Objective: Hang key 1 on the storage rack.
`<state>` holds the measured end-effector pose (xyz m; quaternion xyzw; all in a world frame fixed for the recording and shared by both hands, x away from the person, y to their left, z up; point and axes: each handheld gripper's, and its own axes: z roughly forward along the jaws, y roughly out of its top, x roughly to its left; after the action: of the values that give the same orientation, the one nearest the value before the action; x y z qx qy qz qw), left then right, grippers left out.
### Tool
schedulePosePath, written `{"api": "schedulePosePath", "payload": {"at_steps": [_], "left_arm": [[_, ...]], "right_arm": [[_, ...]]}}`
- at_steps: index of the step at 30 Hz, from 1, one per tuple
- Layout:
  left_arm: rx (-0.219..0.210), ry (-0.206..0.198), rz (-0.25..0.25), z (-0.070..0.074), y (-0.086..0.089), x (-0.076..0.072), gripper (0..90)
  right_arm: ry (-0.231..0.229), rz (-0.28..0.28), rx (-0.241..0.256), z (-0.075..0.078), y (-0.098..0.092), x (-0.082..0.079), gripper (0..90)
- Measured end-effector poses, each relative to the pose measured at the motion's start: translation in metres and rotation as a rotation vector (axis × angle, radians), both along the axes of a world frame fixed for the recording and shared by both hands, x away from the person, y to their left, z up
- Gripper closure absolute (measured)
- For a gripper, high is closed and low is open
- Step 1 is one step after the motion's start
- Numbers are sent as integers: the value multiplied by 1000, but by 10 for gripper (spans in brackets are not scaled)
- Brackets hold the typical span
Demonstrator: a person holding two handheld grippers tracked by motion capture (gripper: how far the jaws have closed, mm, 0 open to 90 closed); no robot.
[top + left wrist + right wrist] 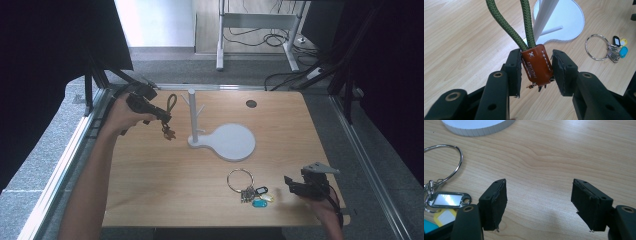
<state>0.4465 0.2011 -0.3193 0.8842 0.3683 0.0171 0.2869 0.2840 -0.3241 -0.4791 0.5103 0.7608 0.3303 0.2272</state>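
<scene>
At the far left of the wooden table (150, 170), the left gripper (536, 66) pinches the brown leather tab of a green rope loop (537, 63), just left of the white peg stand (220, 137). At the near right, the right gripper (539, 202) is spread wide beside the metal key ring with coloured tags (246, 186).

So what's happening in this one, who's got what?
A person works at a wooden table with a gripper in each hand. The left gripper holds a green cord loop with a brown leather tag by the tag, raised just left of a white peg stand on a round base; the loop is not yet on a peg. One jaw touches the tag, and a slight gap shows at the other. The right gripper is open and empty beside a metal key ring with coloured tags lying on the table.
</scene>
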Motion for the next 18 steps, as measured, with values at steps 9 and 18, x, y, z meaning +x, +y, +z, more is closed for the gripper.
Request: {"api": "schedulePosePath", "payload": {"at_steps": [9,18], "left_arm": [[-12,6,-10,3,2,10,611],[-20,20,-23,4,-1,20,611]], "right_arm": [[1,-2,1,0,-1,0,290],[3,-3,0,0,-2,0,290]]}}
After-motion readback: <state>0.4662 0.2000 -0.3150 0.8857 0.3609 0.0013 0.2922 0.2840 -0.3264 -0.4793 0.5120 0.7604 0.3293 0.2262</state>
